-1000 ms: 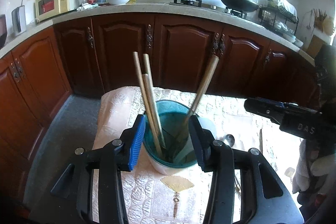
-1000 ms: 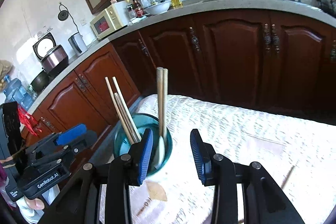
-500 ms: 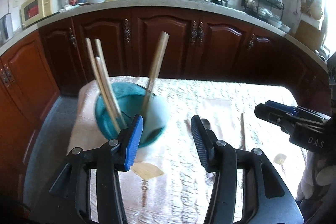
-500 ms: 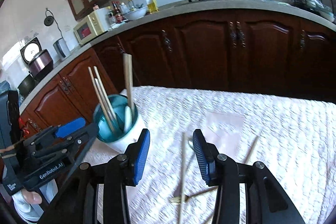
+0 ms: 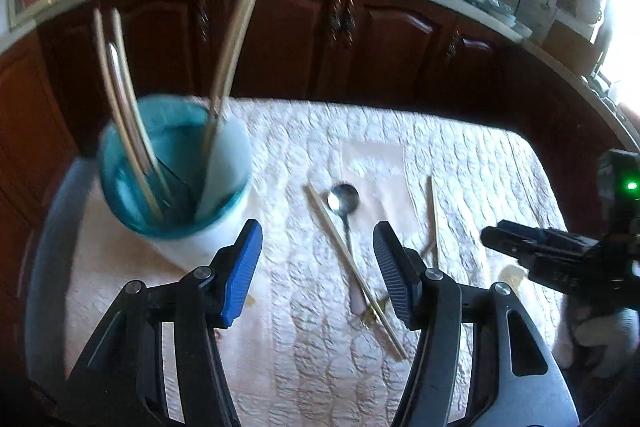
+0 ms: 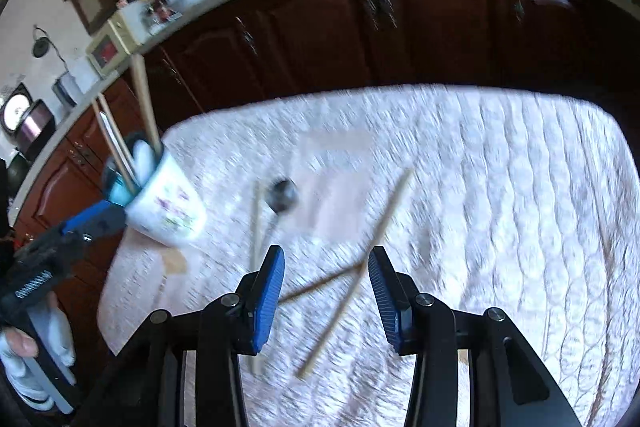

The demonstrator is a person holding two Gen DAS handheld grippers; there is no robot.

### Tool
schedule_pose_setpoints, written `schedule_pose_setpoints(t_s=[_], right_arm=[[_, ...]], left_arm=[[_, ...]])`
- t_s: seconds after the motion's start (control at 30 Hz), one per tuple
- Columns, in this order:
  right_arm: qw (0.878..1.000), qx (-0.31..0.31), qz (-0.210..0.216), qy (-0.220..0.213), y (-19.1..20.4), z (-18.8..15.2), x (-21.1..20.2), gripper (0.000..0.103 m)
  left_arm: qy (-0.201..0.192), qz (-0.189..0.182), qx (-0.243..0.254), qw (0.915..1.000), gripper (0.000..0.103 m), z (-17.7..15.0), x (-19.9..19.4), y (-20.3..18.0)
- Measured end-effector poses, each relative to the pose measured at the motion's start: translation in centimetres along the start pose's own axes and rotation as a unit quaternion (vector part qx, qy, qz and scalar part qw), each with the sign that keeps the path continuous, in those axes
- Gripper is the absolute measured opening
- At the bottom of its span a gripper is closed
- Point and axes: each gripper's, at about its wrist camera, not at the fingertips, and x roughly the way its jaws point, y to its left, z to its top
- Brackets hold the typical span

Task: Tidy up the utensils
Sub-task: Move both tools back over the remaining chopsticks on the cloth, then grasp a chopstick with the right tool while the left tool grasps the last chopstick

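**A:** Where were the loose utensils?

**B:** On the quilted cloth [image 5: 460, 155] over the worktop. A metal spoon [image 5: 343, 201] lay just beside one chopstick [image 5: 352, 267], their lower ends crossing. Another chopstick [image 6: 360, 263] lay to the right, crossed by a thin dark-handled piece I couldn't identify. The cup [image 6: 168, 211], teal inside, already held several chopsticks upright at the cloth's left end.

**A:** And the hand-held grippers?

**B:** The left hand-held gripper [image 5: 318, 267] had just been opening; its jaws stood wide, nothing between the pads, with the spoon and chopstick lying beyond the gap. The right hand-held gripper [image 6: 326, 287] was parted less far, also empty, above the crossed chopstick.

**A:** How would they handle?

**B:** Light and stiff, I'd judge. The chopsticks were thin and sat low in soft cloth, so likely to roll or slip; pinching across mid-length seemed safest. The spoon looked smooth, so I'd take its handle, not the bowl.
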Motion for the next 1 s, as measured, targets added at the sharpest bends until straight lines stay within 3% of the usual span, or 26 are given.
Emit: schedule_pose_setpoints(t_s=[0.2,0.3,0.37,0.43,0.53,0.67,0.8,1.0], right_arm=[[0.998,0.040,0.008,0.053,-2.7,-1.5,4.1,0.042],[0.995,0.046,0.016,0.085,-2.9,-2.1,6.2,0.037],[0.993,0.056,0.024,0.100,-3.2,-2.6,7.4,0.029],[0.993,0.061,0.025,0.102,-3.2,-3.0,8.1,0.010],[0.991,0.086,0.041,0.096,-4.2,-3.2,7.9,0.007],[0.989,0.104,0.057,0.091,-5.7,-3.7,6.1,0.005],[0.989,0.104,0.058,0.091,-6.5,-4.5,4.1,0.005],[0.987,0.092,0.077,0.106,-6.0,-6.5,2.1,0.005]], left_arm=[[0.034,-0.009,-0.010,0.9993,0.057,-1.2,2.2,0.5],[0.059,-0.022,-0.022,0.9978,0.057,-1.7,3.9,0.7],[0.070,-0.025,-0.027,0.9969,0.057,-1.9,4.9,0.6],[0.080,-0.029,-0.030,0.9959,0.057,-2.0,6.2,0.3],[0.095,-0.035,-0.033,0.9943,0.057,-2.1,8.3,-0.1],[0.113,-0.039,-0.042,0.9919,0.042,-2.3,11.1,-0.5],[0.133,-0.038,-0.045,0.9894,0.016,-2.3,13.6,-1.0],[0.136,-0.058,-0.046,0.9880,0.006,-2.4,12.4,-0.5]])
